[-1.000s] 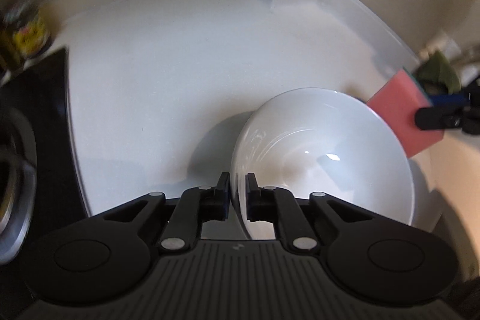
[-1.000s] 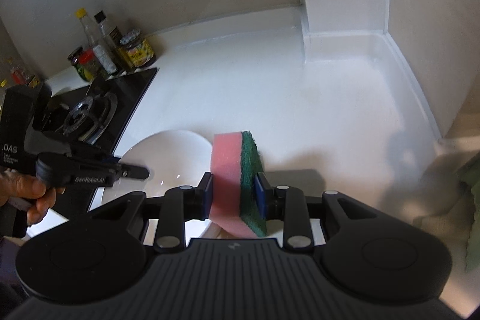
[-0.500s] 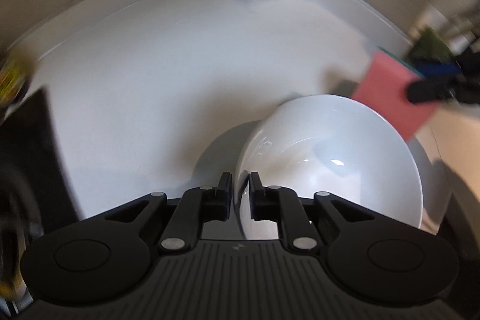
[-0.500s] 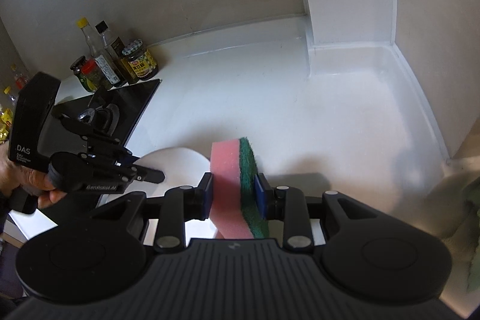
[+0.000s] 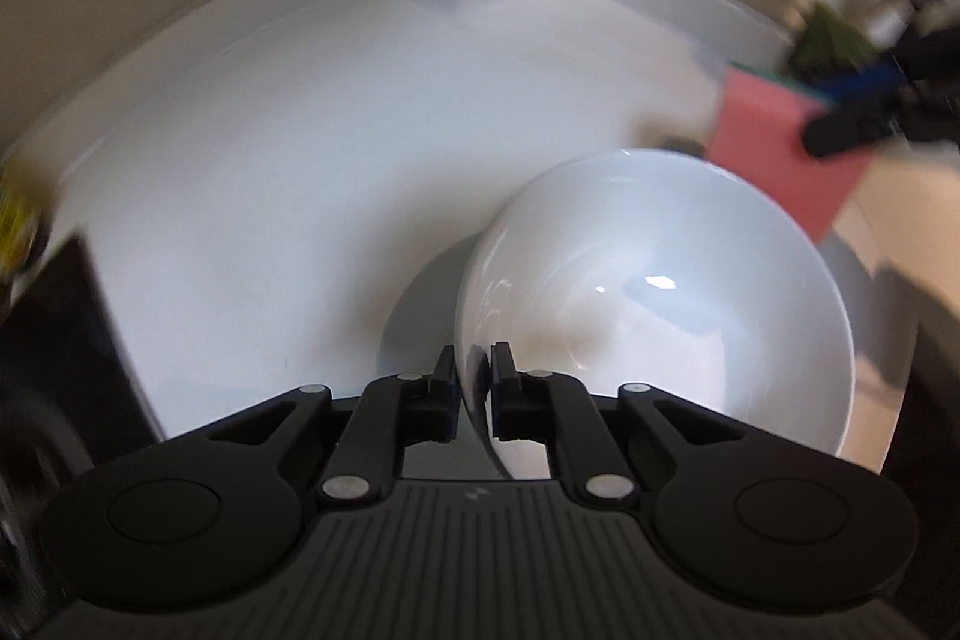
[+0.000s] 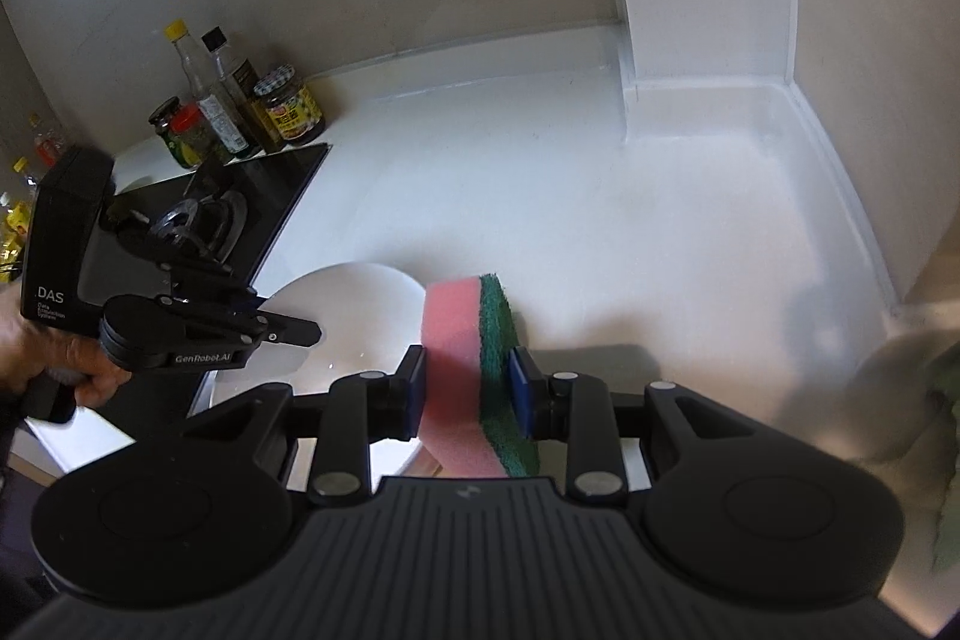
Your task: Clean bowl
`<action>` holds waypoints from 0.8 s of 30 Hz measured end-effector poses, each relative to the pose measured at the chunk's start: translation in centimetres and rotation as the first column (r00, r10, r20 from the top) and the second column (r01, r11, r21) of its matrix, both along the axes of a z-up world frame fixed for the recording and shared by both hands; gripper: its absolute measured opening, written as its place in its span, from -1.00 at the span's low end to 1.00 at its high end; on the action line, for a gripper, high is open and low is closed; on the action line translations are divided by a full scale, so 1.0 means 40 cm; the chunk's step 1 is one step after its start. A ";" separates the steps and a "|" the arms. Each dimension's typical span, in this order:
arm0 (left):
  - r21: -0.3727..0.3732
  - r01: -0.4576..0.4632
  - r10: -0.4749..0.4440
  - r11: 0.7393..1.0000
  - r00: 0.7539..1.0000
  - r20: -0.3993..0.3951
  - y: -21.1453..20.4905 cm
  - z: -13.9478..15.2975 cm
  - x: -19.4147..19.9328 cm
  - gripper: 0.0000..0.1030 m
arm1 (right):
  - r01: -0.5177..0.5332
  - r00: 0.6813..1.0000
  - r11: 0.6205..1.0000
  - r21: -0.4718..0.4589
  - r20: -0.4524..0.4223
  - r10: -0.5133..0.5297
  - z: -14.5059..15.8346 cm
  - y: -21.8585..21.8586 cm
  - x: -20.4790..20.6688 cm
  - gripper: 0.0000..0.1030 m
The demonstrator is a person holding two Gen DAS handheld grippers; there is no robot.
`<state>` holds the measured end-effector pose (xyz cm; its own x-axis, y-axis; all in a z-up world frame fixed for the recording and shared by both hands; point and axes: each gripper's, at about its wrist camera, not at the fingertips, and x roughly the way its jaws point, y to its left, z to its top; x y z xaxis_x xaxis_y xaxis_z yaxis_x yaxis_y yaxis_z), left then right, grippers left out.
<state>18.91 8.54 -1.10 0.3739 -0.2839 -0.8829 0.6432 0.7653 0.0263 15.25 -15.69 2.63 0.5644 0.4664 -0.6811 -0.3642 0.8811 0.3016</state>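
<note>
Nearest in the left wrist view, the left claw (image 5: 474, 376) is clamped on the near rim of the white bowl (image 5: 660, 292); its jaws have just been closing, one finger inside the rim and one outside. The bowl is tilted up on edge over the white surface (image 5: 312, 148), its hollow facing right toward the sponge. In the right wrist view the right claw (image 6: 469, 391) grips a pink and green sponge (image 6: 474, 376) upright between its pads, the pink face toward the bowl and just beside its rim. A person's hand (image 6: 42, 358) holds the left tool. Beyond lie a black stovetop (image 6: 252, 196), then bottles and jars (image 6: 240, 112) against the wall.
</note>
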 end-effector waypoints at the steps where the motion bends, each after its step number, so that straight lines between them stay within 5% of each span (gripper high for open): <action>1: 0.004 0.023 -0.023 1.000 1.000 -0.003 -0.002 0.001 0.004 -0.81 | 0.001 1.000 1.000 -0.005 0.005 -0.001 0.001 0.002 0.001 -0.51; 5: -0.022 -0.081 0.081 0.996 0.997 -0.008 0.007 0.002 -0.009 -0.81 | 0.018 1.000 1.000 0.025 -0.003 -0.018 -0.004 -0.013 0.003 -0.51; 8: -0.056 -0.263 0.262 0.963 0.965 -0.028 0.034 0.005 -0.057 -0.80 | 0.048 0.999 0.997 0.061 -0.011 -0.047 -0.010 -0.025 -0.012 -0.51; 12: -0.059 -0.336 0.337 0.940 0.942 -0.008 0.037 -0.003 -0.098 -0.79 | 0.044 0.998 0.997 0.063 -0.036 -0.042 -0.026 -0.023 -0.036 -0.50; 18: -0.052 -0.264 0.264 0.963 0.964 0.008 0.045 -0.009 -0.082 -0.81 | 0.023 0.998 0.998 0.054 -0.053 -0.020 -0.025 -0.021 -0.041 -0.50; 24: 0.020 -0.012 0.011 1.000 0.998 0.056 0.009 -0.014 -0.042 -0.80 | 0.072 0.997 0.994 0.085 -0.025 -0.070 -0.023 -0.027 -0.031 -0.52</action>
<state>17.21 8.91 -1.65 0.4258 -0.2613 -0.8663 0.6313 0.7716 0.0776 14.01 -16.75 1.70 0.5838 0.4829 -0.6527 -0.2938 0.8751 0.3846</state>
